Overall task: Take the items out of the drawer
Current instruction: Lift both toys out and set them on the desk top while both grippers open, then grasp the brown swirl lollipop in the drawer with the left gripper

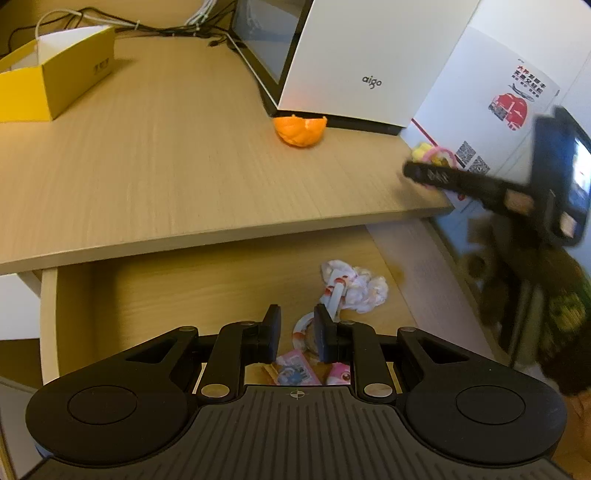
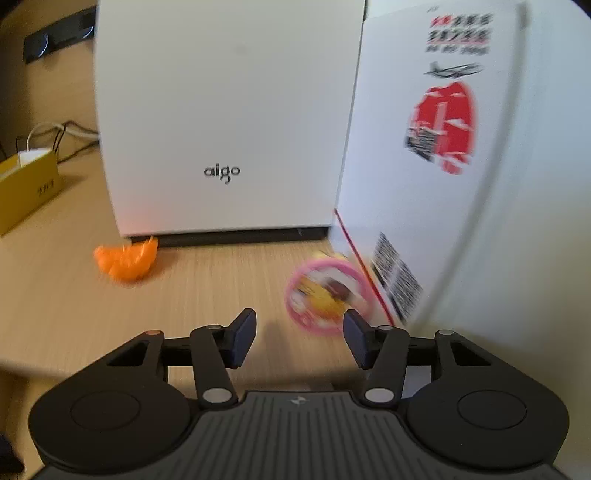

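Observation:
The open wooden drawer [image 1: 155, 295] sits under the desk top [image 1: 184, 166]. In it lie a crumpled white wrapper [image 1: 356, 291], a white ring-shaped item [image 1: 303, 326] and a pink packet [image 1: 295, 371]. My left gripper [image 1: 297, 334] hovers over these with a narrow gap between its fingers and nothing clamped. On the desk's right end lies a pink ring toy [image 2: 325, 295] with yellow inside. My right gripper [image 2: 299, 339] stands wide open just in front of it, its right finger beside the toy. The right gripper [image 1: 424, 173] also shows, blurred, in the left wrist view.
An orange peel [image 1: 300, 131] [image 2: 127, 262] lies by a white "aigo" box [image 1: 362, 62] [image 2: 229, 110]. A white carton with red print [image 1: 498, 92] [image 2: 424, 147] stands at the desk's right. A yellow box [image 1: 55, 77] [image 2: 26, 188] and cables [image 1: 147, 22] occupy the far left.

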Available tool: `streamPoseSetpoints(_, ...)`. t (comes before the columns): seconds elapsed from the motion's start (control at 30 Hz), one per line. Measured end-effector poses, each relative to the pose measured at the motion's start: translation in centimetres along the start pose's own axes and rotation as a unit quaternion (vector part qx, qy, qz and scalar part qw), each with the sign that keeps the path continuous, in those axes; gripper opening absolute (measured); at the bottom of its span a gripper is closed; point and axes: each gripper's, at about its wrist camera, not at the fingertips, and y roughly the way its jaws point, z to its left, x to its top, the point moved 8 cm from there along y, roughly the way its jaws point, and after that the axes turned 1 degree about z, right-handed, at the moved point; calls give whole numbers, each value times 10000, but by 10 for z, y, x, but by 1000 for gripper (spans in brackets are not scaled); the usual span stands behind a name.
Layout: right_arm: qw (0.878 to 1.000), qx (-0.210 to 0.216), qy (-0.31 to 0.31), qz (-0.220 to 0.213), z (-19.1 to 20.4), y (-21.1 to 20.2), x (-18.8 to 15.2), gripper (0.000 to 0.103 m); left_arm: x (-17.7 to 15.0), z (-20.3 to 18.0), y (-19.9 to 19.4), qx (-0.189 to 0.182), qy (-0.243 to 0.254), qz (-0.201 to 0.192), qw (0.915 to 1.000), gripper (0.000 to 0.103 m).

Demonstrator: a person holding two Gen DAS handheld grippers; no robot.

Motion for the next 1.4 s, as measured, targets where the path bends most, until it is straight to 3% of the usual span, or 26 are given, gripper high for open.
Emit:
streamPoseSetpoints(0.2, 9995, 289, 82, 63, 6, 10, 7, 51, -6, 11, 8, 118, 38, 168, 9998, 21)
streamPoseSetpoints(0.37, 9938, 989, 292, 425, 5, -31, -5, 60, -28, 21, 36, 199, 363, 862, 9954, 21)
streamPoseSetpoints(0.5, 9863, 1262, 439, 967, 4, -62, -38, 65, -33, 6, 58, -115, 722, 931, 9930, 21)
streamPoseSetpoints(0.6, 9822, 1245, 241, 1387, 9, -71, -70, 65, -24, -15, 74, -435, 759, 826, 9927, 21)
streamPoseSetpoints(0.7, 9764, 1116, 83, 1845, 8, -73, -106, 65, -16, -31, 93, -429, 782, 762, 9931, 21)
streamPoseSetpoints(0.83, 9686, 1095, -23, 2233, 6, -89, -142, 65, -19, -49, 112, -259, 1222, 912, 9880, 22)
streamPoseSetpoints(0.9, 9660, 1159, -93, 2310, 10, -91, -148, 65, -28, -52, 122, 67, 1653, 1054, 9806, 24)
streamPoseSetpoints(0.97, 9634, 1217, -126, 2387, 13, -94, -154, 65, -31, -52, 124, 319, 2010, 928, 9747, 24)
streamPoseSetpoints(1.13, 9593, 1281, -262, 2503, 19, -97, -162, 70, -27, -50, 125, 541, 2100, 950, 9716, 35)
streamPoseSetpoints(1.27, 9598, 1290, -320, 2473, 22, -104, -162, 71, -28, -48, 124, 294, 1980, 1130, 9732, 34)
streamPoseSetpoints(1.4, 9594, 1301, -352, 2477, 23, -103, -163, 74, -33, -49, 126, -165, 1875, 1284, 9737, 45)
